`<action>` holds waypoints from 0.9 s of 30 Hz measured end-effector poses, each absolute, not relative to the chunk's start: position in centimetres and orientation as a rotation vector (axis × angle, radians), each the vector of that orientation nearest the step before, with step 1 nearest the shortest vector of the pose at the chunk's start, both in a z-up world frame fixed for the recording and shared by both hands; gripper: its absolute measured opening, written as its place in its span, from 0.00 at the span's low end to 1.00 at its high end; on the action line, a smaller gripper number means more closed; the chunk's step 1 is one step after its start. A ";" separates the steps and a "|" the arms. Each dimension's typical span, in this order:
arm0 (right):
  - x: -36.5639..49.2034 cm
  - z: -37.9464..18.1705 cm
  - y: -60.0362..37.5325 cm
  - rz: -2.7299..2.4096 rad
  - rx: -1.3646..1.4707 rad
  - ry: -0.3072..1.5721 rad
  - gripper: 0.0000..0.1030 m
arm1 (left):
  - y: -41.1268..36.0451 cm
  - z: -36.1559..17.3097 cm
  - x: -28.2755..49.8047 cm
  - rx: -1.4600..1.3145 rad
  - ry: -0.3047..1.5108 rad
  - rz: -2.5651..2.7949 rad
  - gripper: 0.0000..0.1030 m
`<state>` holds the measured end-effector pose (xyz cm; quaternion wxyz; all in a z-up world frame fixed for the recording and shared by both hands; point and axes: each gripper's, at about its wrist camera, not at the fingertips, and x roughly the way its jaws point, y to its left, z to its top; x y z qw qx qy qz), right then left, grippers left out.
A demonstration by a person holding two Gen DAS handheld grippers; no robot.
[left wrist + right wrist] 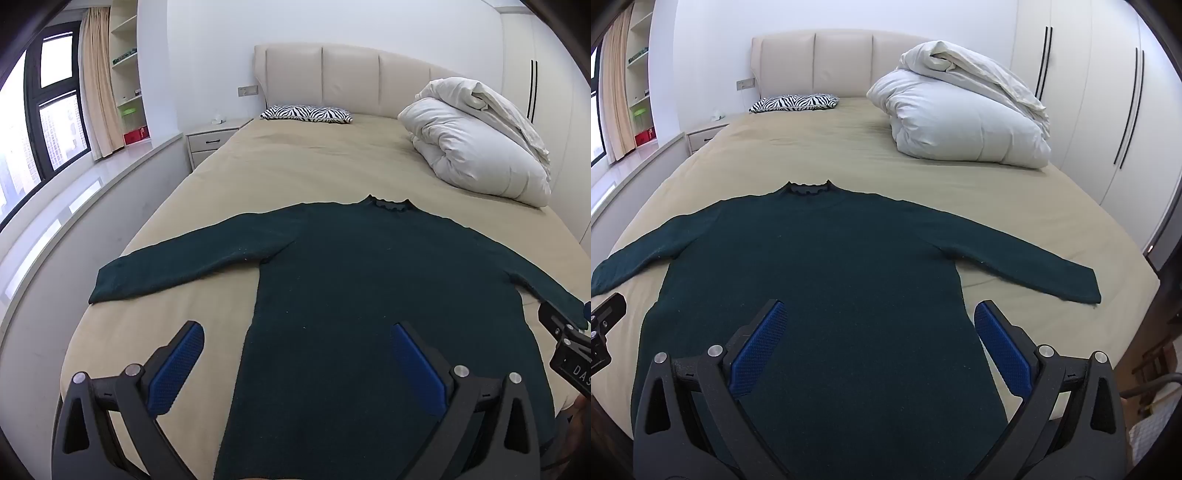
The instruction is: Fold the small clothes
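The dark green sweater lies flat and face-up on the tan bed sheet, body toward the foot of the bed, collar pointing at the headboard, both sleeves spread outward from the body. No fold is visible, so the task appears to be at its opening step: garment laid out, first grasp not yet made. The left gripper hangs over the sweater's lower left portion with jaws spread wide, holding nothing. The right gripper hangs over the sweater's lower right portion, jaws likewise spread and empty. A rolled white duvet and a zebra-print pillow lie beyond the sweater's collar, well apart from it. The next move likely calls for each gripper to travel outward to the sleeve on its own side, pinch near the cuff, and carry it across the sweater's body.
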<state>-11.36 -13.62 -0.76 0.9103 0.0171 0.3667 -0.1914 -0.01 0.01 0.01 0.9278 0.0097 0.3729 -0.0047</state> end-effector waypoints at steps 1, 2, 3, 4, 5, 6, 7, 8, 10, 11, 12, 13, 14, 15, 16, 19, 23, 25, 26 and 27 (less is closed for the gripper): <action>-11.4 -0.7 -13.6 -0.397 0.034 0.758 1.00 | 0.0 0.0 0.0 0.020 0.765 -0.011 1.00; -11.4 -0.7 -13.6 -0.396 0.034 0.759 1.00 | 0.0 0.0 0.0 0.020 0.765 -0.010 1.00; -11.4 -0.7 -13.6 -0.395 0.034 0.759 1.00 | 0.0 0.0 0.0 0.020 0.765 -0.010 1.00; -11.4 -0.7 -13.6 -0.395 0.034 0.760 1.00 | 0.0 0.0 0.0 0.020 0.765 -0.010 1.00; -11.4 -0.7 -13.6 -0.395 0.033 0.759 1.00 | 0.0 0.0 0.0 0.020 0.765 -0.010 1.00; -11.4 -0.6 -13.6 -0.395 0.033 0.759 1.00 | 0.0 0.0 0.0 0.021 0.765 -0.009 1.00; -11.4 -0.6 -13.6 -0.396 0.033 0.758 1.00 | 0.0 0.0 0.0 0.021 0.766 -0.009 1.00; -11.5 -0.6 -13.6 -0.396 0.034 0.758 1.00 | 0.0 0.0 0.0 0.021 0.766 -0.009 1.00; -11.5 -0.5 -13.6 -0.396 0.035 0.760 1.00 | 0.0 0.0 0.0 0.019 0.767 -0.010 1.00; -11.4 -0.7 -13.6 -0.397 0.034 0.763 1.00 | 0.0 0.0 0.0 0.019 0.767 -0.010 1.00; -11.4 -0.7 -13.5 -0.397 0.034 0.764 1.00 | 0.0 0.0 0.0 0.019 0.767 -0.009 1.00; -11.4 -0.7 -13.5 -0.397 0.034 0.764 1.00 | 0.0 0.0 0.0 0.019 0.767 -0.010 1.00; -11.5 -0.6 -13.5 -0.396 0.035 0.765 1.00 | 0.0 0.0 0.0 0.019 0.768 -0.010 1.00; -11.5 -0.6 -13.5 -0.396 0.036 0.766 1.00 | 0.0 0.0 0.0 0.018 0.768 -0.010 1.00; -11.4 -0.8 -13.5 -0.395 0.036 0.767 1.00 | 0.0 0.0 0.0 0.018 0.768 -0.011 1.00; -11.4 -1.0 -13.4 -0.394 0.037 0.770 1.00 | 0.0 0.0 0.0 0.017 0.768 -0.010 1.00; -11.3 -1.3 -13.3 -0.393 0.038 0.773 1.00 | -0.1 0.0 0.0 0.016 0.768 -0.009 1.00; -11.0 -1.5 -13.3 -0.394 0.037 0.774 1.00 | 0.0 0.0 0.0 0.016 0.769 -0.009 1.00; -10.9 -1.7 -13.3 -0.392 0.036 0.774 1.00 | 0.0 0.0 0.0 0.014 0.769 -0.010 1.00; -10.8 -1.8 -13.3 -0.393 0.037 0.775 1.00 | 0.0 0.0 0.0 0.014 0.769 -0.010 1.00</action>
